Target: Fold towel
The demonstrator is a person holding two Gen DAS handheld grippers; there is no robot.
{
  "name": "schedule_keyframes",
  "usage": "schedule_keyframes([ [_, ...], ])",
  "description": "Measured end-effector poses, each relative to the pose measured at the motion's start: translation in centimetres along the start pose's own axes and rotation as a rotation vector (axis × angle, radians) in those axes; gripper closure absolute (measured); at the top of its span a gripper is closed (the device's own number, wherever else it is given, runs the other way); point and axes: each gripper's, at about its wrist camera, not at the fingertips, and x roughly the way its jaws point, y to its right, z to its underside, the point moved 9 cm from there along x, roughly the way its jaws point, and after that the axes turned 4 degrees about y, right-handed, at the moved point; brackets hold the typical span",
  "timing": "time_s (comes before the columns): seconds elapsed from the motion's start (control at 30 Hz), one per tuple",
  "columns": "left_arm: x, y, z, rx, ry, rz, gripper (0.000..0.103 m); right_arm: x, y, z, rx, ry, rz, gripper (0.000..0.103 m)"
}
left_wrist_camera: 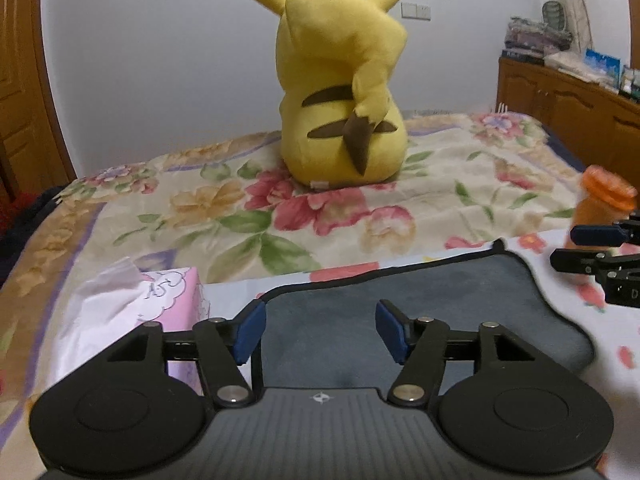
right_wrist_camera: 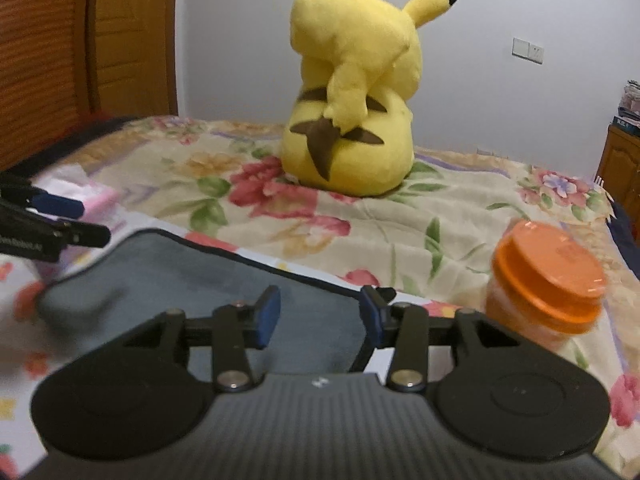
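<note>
Left wrist view looks over the left gripper [left_wrist_camera: 320, 332], its blue-padded fingers spread wide with nothing between them, poised above the grey towel [left_wrist_camera: 420, 300]. That towel, edged in dark piping, lies spread on a white flower-print cloth [left_wrist_camera: 560, 248] at the near end of the bed; its far edge curls and its surface is rumpled rather than flat. Taking the towel as the landmark: a pink tissue box [left_wrist_camera: 176, 300] with white tissue sticking up sits just beside its left edge, an orange-lidded jar [left_wrist_camera: 604, 200] stands near its right far corner, and a yellow plush toy [left_wrist_camera: 344, 92] sits well beyond its far edge on the floral bedspread [left_wrist_camera: 240, 208], back turned to the camera. At the right rim of this view, level with the towel's right far corner, the right gripper [left_wrist_camera: 584, 248] shows as two dark fingers held apart.

From the right wrist view, the right gripper [right_wrist_camera: 320, 316] is also spread open and empty, hovering over the towel's [right_wrist_camera: 180, 280] right portion, its right finger close to the piped far edge. The jar [right_wrist_camera: 548, 284] stands just right of the towel, the plush toy [right_wrist_camera: 352, 92] far behind it, and the left gripper [right_wrist_camera: 68, 220] reaches in over the towel's left end, jaws parted, with the tissue box [right_wrist_camera: 100, 200] just beyond it
</note>
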Motion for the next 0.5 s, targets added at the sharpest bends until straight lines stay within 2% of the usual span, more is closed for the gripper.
schedule_keyframes([
  [0.07,-1.9,0.3,-0.2,-0.012,0.008,0.007,0.031,-1.5,-0.3,-0.5,0.014,0.008,-0.006,0.053],
  [0.3,-7.5,0.9,-0.2,-0.018,0.011,0.01,0.027,-6.6,-1.7,-1.2,0.03,0.01,-0.017,0.048],
  [0.5,-11.5,1.7,0.6,0.013,0.007,0.022,0.024,-10.4,-2.4,-0.8,0.06,0.019,-0.026,0.041],
])
